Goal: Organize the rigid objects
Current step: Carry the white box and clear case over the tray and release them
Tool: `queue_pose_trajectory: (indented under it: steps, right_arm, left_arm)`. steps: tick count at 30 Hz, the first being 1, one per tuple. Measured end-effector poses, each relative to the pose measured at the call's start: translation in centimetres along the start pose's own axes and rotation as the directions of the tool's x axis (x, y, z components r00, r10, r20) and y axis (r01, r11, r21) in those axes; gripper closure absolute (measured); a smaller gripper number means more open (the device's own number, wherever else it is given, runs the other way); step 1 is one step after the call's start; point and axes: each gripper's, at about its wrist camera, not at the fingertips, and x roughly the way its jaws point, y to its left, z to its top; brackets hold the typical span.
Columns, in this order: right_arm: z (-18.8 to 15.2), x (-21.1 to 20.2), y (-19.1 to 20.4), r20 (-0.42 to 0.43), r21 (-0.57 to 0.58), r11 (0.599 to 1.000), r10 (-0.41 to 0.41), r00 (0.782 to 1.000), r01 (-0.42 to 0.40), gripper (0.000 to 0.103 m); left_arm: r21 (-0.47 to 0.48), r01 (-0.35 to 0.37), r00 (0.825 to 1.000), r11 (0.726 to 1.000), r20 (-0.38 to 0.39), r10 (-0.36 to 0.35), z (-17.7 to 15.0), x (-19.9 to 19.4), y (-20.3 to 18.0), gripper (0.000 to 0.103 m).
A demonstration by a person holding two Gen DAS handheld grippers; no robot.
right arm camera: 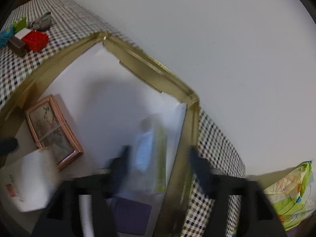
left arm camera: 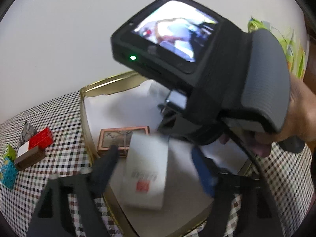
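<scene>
A gold-rimmed open box (left arm camera: 85, 118) with a white floor lies on the checkered cloth; it also shows in the right wrist view (right arm camera: 138, 55). Inside lie a copper-framed picture (left arm camera: 116, 138) (right arm camera: 53, 132) and a white carton with a red mark (left arm camera: 146, 175) (right arm camera: 29, 181). My left gripper (left arm camera: 156, 169) is open, its fingers on either side of the white carton, which is blurred. My right gripper (right arm camera: 158, 164) is open above a clear, green-edged packet (right arm camera: 154, 154) by the box's right wall. A dark purple item (right arm camera: 132, 215) lies below it.
Red (left arm camera: 40, 138), white, brown (left arm camera: 29, 159), green and blue (left arm camera: 7, 172) blocks and a grey stone (left arm camera: 27, 130) sit on the cloth left of the box. A green patterned bag (right arm camera: 292, 193) lies to the right. A white wall stands behind. The right gripper's body (left arm camera: 197, 63) fills the left view.
</scene>
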Motion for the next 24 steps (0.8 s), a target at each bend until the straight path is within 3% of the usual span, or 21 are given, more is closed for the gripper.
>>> queue_pose_trajectory:
  steps: [6, 16, 24]
  right_arm:
    - [-0.8, -1.4, -1.1, 0.020, 0.061, 0.998, 0.008, 1.000, -0.009, 0.019]
    - [-0.6, -0.8, -1.8, 0.035, 0.150, 0.988, 0.025, 0.999, -0.030, 0.019]
    - [-0.9, -2.9, -2.9, 0.086, 0.230, 0.972, 0.031, 0.996, -0.050, 0.019]
  left_arm:
    - [-0.054, 0.014, 1.000, 0.998, 0.022, -0.013, 0.7, -0.1, 1.4, 0.010]
    - [-0.044, 0.008, 1.000, 0.999, 0.029, -0.007, 0.7, 0.0, 1.6, 0.007]
    - [-0.095, -0.100, 0.994, 0.990, 0.037, 0.104, 1.1, 0.7, 3.3, 0.004]
